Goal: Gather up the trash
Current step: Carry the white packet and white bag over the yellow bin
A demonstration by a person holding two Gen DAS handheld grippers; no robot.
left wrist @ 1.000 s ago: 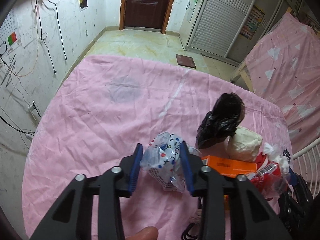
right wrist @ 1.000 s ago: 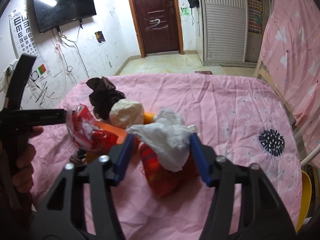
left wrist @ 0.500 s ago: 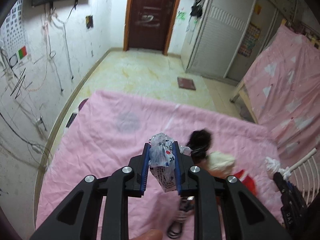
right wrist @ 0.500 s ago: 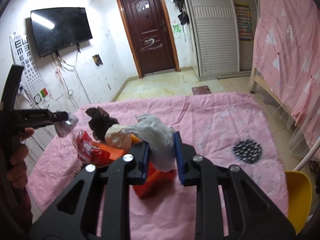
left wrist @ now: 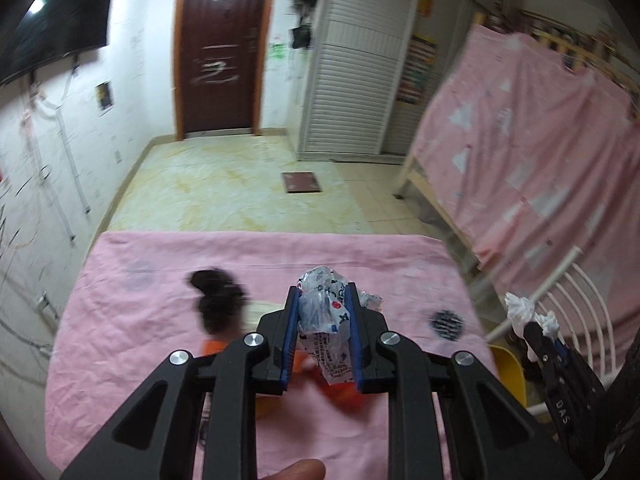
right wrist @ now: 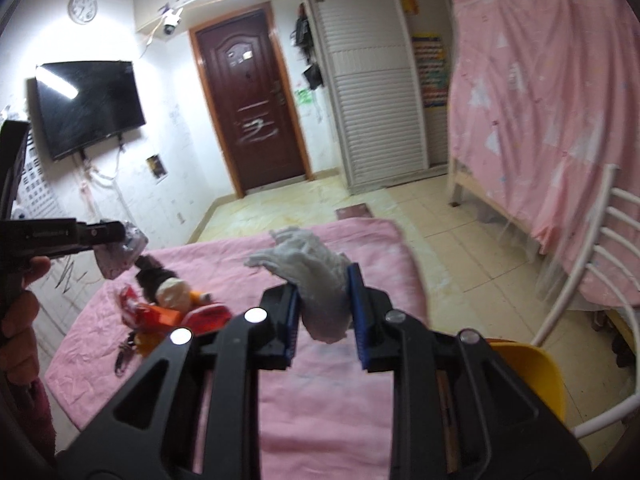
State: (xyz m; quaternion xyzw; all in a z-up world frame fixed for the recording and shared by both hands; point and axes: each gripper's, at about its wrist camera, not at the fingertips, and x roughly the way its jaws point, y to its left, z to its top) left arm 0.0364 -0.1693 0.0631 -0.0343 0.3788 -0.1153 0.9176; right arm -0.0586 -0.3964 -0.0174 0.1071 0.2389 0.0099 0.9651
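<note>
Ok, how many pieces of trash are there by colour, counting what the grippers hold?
Clear printed wrapper, in left gripper: 1
White bag, in right gripper: 1
Black bag: 1
Cream lump: 1
Red wrappers: 2
Orange box: 1
Total: 7

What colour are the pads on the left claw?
Blue pads on the black left claw, clamped on a clear printed plastic wrapper. Shows best in the left wrist view.

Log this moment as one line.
left gripper: shut on printed clear plastic wrapper | right gripper: shut on crumpled white tissue | both above pink tablecloth
</note>
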